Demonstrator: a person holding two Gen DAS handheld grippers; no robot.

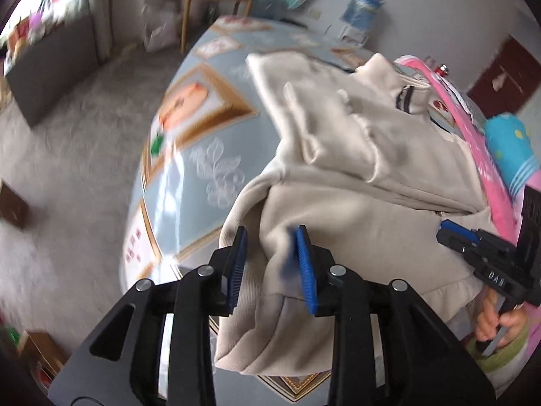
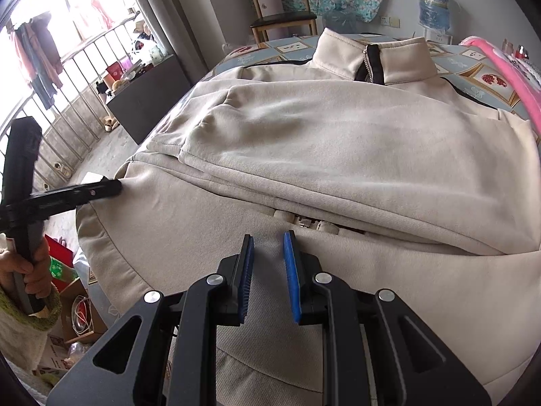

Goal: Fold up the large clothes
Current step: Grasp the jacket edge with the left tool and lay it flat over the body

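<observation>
**Square the hem before folding up**

The beige jacket (image 2: 304, 142) lies spread on the table (image 1: 189, 155), collar at twelve o'clock. The left gripper (image 1: 270, 264) stands apart around a hem fold, unpressed; the right gripper (image 2: 268, 270) stands narrowly apart above the hem. Pinch both corners evenly, then lift together.

A lived-in home, probably a bedroom: a bed (image 2: 473, 67) under a patterned blue cover, a wooden chair (image 2: 282, 17) against the wall, a water-cooler bottle (image 2: 433, 3), curtains (image 2: 162, 17), and laundry (image 2: 37, 54) hanging outside the barred window (image 2: 84, 50).
</observation>
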